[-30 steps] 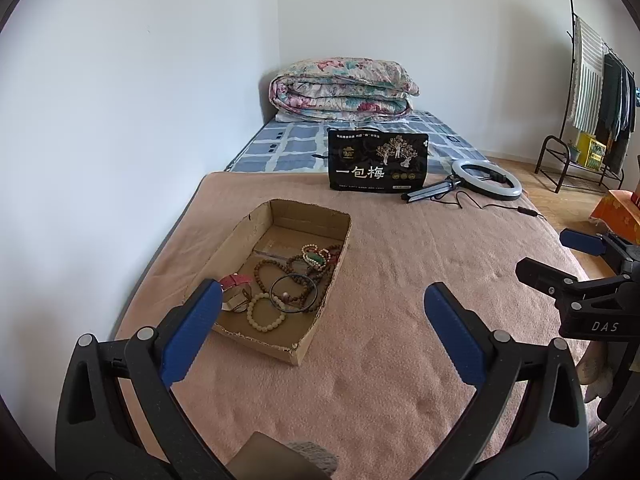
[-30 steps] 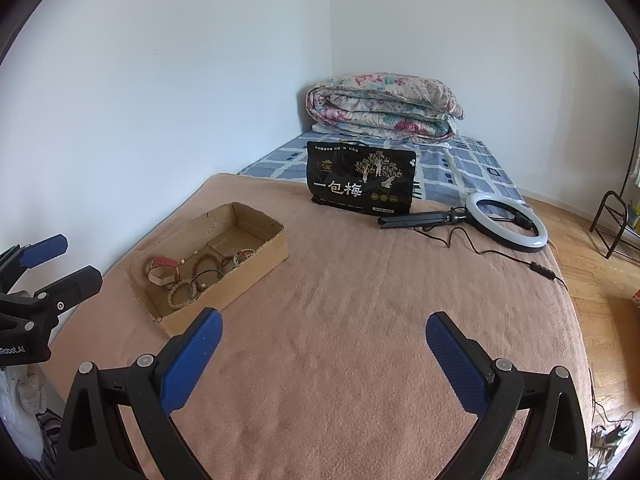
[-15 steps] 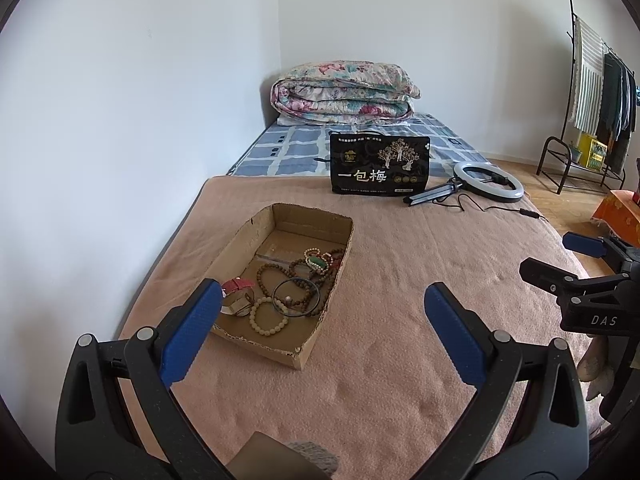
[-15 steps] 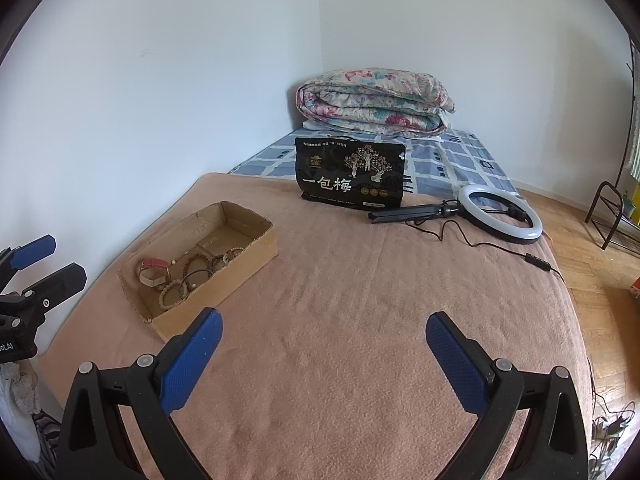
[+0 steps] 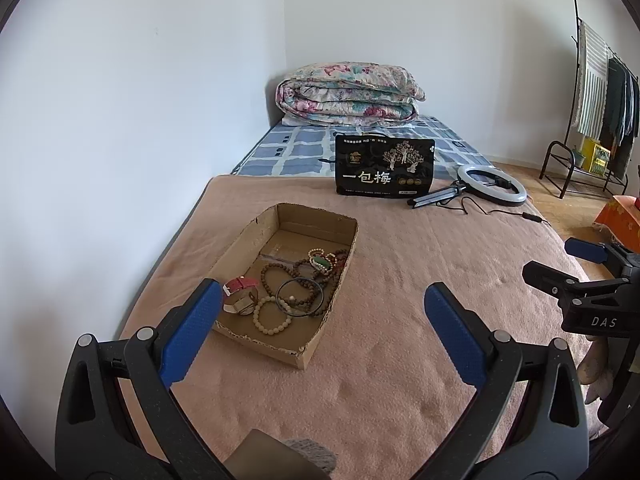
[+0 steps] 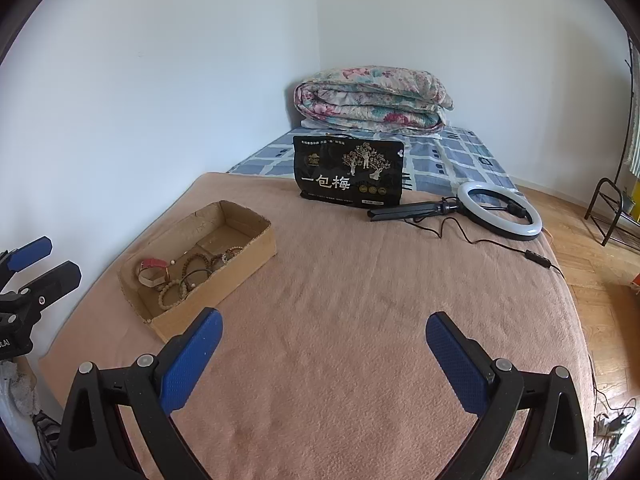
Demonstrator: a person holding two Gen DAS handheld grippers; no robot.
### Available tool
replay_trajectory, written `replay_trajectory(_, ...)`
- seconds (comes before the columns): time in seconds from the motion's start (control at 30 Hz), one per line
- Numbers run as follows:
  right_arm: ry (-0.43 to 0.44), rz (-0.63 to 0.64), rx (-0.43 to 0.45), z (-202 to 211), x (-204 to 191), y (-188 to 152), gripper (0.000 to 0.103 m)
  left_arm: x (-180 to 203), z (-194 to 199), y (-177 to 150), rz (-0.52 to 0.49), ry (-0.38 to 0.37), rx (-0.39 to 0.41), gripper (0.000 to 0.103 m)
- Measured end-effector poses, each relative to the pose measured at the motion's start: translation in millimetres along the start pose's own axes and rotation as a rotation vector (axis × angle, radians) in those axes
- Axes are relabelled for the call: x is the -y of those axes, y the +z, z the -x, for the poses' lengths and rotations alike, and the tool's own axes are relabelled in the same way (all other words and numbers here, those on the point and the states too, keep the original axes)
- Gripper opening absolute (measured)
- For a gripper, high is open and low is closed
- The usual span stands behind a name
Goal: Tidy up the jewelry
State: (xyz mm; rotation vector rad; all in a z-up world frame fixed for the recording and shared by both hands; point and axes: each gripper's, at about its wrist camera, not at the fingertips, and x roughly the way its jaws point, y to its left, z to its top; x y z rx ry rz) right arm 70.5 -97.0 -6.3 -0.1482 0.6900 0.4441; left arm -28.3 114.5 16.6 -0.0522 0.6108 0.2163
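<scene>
A shallow cardboard box lies on the pink blanket and holds several bead bracelets, a black bangle and a red-strap watch. The box also shows in the right wrist view. My left gripper is open and empty, just in front of the box's near end. My right gripper is open and empty, over bare blanket to the right of the box. Each gripper shows at the edge of the other's view: the right gripper and the left gripper.
A black snack bag stands at the blanket's far edge. A ring light on a folded tripod lies to its right with a trailing cable. A folded quilt sits by the far wall. A clothes rack stands far right.
Both grippers have drifted slightly, so the box sits a little differently in each view. Both stay open and empty. Nothing on the bed has moved.
</scene>
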Motion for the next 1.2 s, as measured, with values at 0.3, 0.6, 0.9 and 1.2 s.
replay_trajectory(0.3, 0.002, 0.001, -0.001, 0, -2, -1, 0.103, 0, 0, 0, -0.003, 0.007, 0.003, 0.103)
replay_trajectory(0.6, 0.002, 0.003, -0.002, 1, -6, -2, 0.103, -1, 0, 0, -0.002, 0.008, 0.004, 0.103)
replay_trajectory(0.9, 0.002, 0.003, -0.002, 1, -6, -2, 0.103, -5, 0, -2, 0.000, 0.014, 0.005, 0.103)
replay_trajectory(1.2, 0.001, 0.004, -0.005, 0, -7, -5, 0.103, -13, 1, -1, 0.001, 0.029, 0.022, 0.103)
